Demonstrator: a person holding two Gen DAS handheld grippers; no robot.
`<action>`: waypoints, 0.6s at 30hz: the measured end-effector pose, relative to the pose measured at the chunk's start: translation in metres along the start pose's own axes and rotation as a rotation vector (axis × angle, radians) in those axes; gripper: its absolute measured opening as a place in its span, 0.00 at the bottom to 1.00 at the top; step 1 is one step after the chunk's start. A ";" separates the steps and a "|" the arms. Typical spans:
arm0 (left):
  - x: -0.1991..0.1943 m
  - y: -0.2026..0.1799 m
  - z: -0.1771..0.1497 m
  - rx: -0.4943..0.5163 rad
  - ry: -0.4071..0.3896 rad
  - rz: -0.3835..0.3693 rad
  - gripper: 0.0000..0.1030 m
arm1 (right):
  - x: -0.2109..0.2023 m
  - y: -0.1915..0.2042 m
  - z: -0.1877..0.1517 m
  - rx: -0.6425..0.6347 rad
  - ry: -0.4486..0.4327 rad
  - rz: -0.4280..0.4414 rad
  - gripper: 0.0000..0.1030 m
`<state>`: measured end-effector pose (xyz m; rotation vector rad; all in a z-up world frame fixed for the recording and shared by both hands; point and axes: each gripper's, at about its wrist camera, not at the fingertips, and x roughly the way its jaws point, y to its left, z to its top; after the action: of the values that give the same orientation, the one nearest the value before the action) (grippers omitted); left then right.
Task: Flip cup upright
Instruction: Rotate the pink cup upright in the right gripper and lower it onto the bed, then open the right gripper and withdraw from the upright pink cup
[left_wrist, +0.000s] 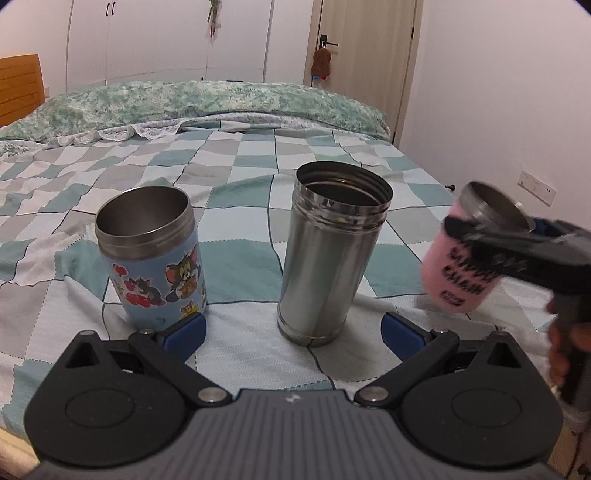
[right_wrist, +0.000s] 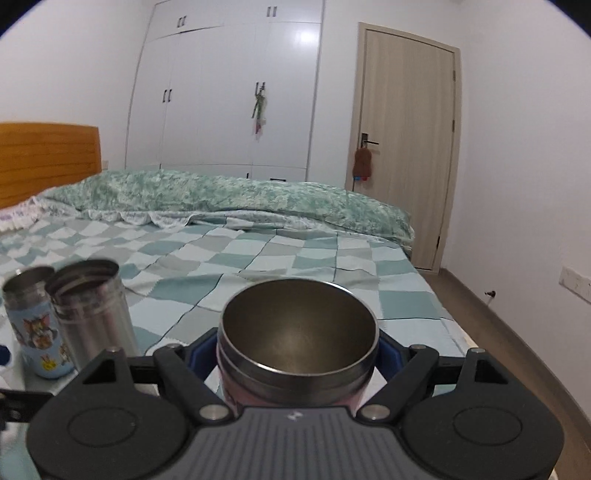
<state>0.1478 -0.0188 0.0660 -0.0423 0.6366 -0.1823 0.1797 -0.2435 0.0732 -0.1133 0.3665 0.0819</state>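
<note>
My right gripper (right_wrist: 297, 354) is shut on a pink cup with a steel rim (right_wrist: 299, 339), mouth up and facing the camera. In the left wrist view the pink cup (left_wrist: 458, 269) hangs tilted above the bed at the right, held by the right gripper (left_wrist: 491, 243). A blue cartoon cup (left_wrist: 151, 258) and a plain steel cup (left_wrist: 328, 251) stand upright on the bed. My left gripper (left_wrist: 293, 332) is open and empty, just in front of the two standing cups.
The checked bedspread (left_wrist: 240, 155) covers the bed, with a green quilt (left_wrist: 221, 99) at the back. A wooden headboard (right_wrist: 48, 158) is on the left. Wardrobe, door (right_wrist: 402, 147) and wall lie beyond. The bed's right edge drops to the floor (right_wrist: 509, 332).
</note>
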 end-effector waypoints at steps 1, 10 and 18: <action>0.000 0.000 0.000 0.001 -0.001 0.004 1.00 | 0.006 0.003 -0.004 -0.008 0.007 -0.002 0.81; 0.004 0.002 -0.003 -0.006 0.004 0.016 1.00 | 0.018 0.010 -0.026 -0.027 0.017 0.003 0.82; -0.010 0.006 -0.009 -0.019 -0.043 -0.001 1.00 | -0.020 0.001 -0.025 0.040 -0.075 0.062 1.00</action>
<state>0.1352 -0.0109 0.0641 -0.0647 0.5951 -0.1757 0.1524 -0.2472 0.0575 -0.0591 0.2964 0.1397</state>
